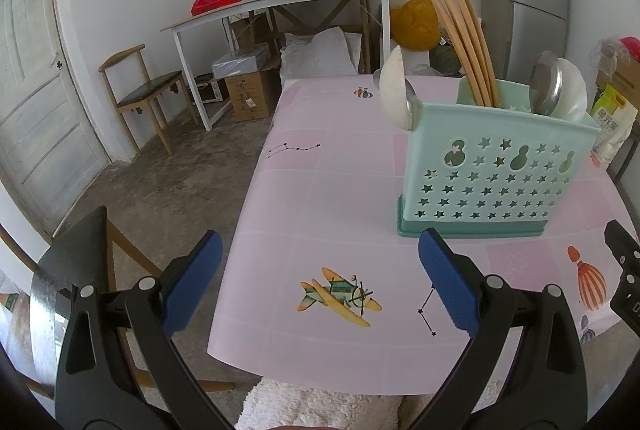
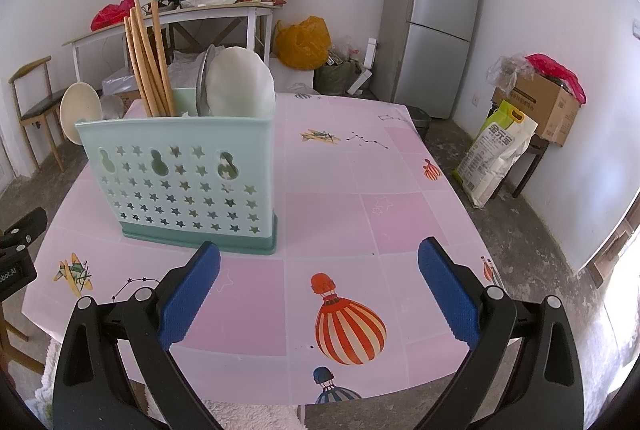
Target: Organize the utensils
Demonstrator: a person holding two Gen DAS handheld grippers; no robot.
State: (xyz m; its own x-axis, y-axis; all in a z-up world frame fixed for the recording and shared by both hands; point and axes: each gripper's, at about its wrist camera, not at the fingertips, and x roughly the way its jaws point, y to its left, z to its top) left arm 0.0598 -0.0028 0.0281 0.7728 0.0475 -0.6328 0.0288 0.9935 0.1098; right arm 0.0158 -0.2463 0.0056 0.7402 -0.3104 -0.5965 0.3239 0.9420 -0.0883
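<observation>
Utensil holder point(image 2: 188, 186), mint-green plastic with star cut-outs, one, upright on the table point(image 2: 360, 214) near its middle: contains a bundle of wooden chopsticks point(image 2: 150, 66), about five though overlap hinders counting, long axes near vertical and tips fanning upward. Also in it are two pale spoons point(image 2: 240, 82) and what look like two metal spoons point(image 2: 202, 78), bowls up, handles down. Left hand-held gripper point(image 1: 320, 282) and right hand-held gripper point(image 2: 320, 282), one each, jaws spread wide and empty above the near table edge.
</observation>
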